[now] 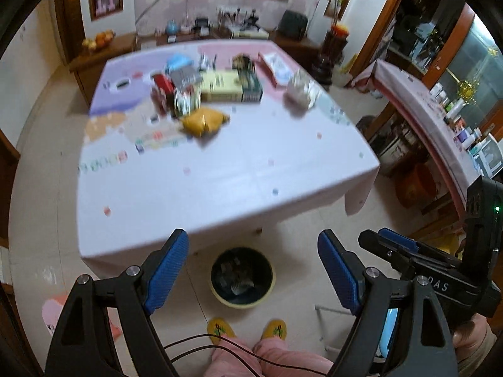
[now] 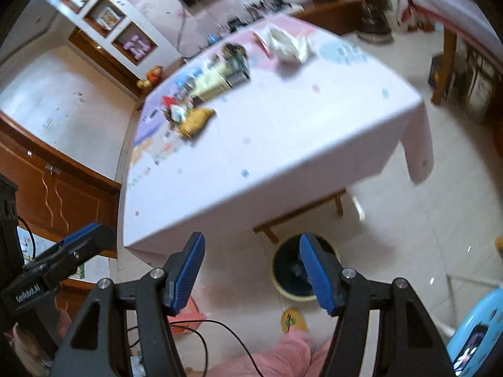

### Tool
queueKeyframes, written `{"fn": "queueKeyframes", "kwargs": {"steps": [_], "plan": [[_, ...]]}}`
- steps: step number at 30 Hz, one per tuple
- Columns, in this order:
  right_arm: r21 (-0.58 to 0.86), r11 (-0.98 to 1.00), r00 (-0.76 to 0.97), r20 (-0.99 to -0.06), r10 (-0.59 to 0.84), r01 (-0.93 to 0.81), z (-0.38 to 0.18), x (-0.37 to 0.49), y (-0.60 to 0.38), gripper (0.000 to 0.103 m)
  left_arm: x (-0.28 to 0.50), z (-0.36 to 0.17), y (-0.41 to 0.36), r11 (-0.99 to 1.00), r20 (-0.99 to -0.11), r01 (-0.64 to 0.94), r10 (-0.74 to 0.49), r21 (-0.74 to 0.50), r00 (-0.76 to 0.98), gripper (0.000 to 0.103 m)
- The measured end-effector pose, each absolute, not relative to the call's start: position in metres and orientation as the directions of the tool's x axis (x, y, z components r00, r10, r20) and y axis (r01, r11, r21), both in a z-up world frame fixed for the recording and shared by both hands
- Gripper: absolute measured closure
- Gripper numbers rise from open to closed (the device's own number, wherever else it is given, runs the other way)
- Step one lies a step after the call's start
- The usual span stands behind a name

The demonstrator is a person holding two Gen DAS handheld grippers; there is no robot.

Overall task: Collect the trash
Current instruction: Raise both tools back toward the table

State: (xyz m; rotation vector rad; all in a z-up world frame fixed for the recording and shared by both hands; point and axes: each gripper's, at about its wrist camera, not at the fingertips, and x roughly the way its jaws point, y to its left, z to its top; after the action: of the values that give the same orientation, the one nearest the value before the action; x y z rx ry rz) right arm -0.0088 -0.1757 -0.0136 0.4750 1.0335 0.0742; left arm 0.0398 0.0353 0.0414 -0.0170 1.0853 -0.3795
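A table (image 1: 220, 182) under a pale cloth carries a cluster of trash. A yellow bag (image 1: 204, 122) lies nearest, with red and silver packets (image 1: 163, 89) and a yellow-green box (image 1: 229, 86) behind it. Crumpled white paper (image 1: 301, 91) sits toward the table's right side. On the floor at the table's near edge stands a dark trash bin (image 1: 242, 278) with scraps inside. My left gripper (image 1: 251, 270) hangs open above the bin, nothing between its blue pads. My right gripper (image 2: 251, 275) is open and empty too, with the bin (image 2: 292, 273) behind its right finger. The yellow bag (image 2: 196, 121) and white paper (image 2: 290, 47) show blurred.
A person's pink trouser legs and yellow slippers (image 1: 248, 331) stand by the bin. A thin black cable (image 1: 226, 350) trails across the lower frame. A wooden cabinet (image 2: 53, 188) lines the left wall, a cluttered counter (image 1: 440, 119) the right. A light blue stool (image 2: 478, 336) sits at lower right.
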Motion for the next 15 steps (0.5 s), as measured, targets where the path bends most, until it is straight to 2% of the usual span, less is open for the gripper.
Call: {"fn": "queueKeyframes", "kwargs": {"steps": [8, 15], "plan": [[0.332, 0.939, 0.614, -0.761, 0.21, 0.09, 0.043, -0.001, -0.153, 0.04, 0.053, 0.091, 0.048, 0.934, -0.795, 0.326, -0.309, -0.148, 0.522, 0.02], [0.303, 0.949, 0.659, -0.732, 0.173, 0.087, 0.065, 0.01, -0.14, 0.04, 0.066, 0.102, 0.057, 0.924, -0.779, 0.343, -0.337, -0.167, 0.529, 0.02]]}}
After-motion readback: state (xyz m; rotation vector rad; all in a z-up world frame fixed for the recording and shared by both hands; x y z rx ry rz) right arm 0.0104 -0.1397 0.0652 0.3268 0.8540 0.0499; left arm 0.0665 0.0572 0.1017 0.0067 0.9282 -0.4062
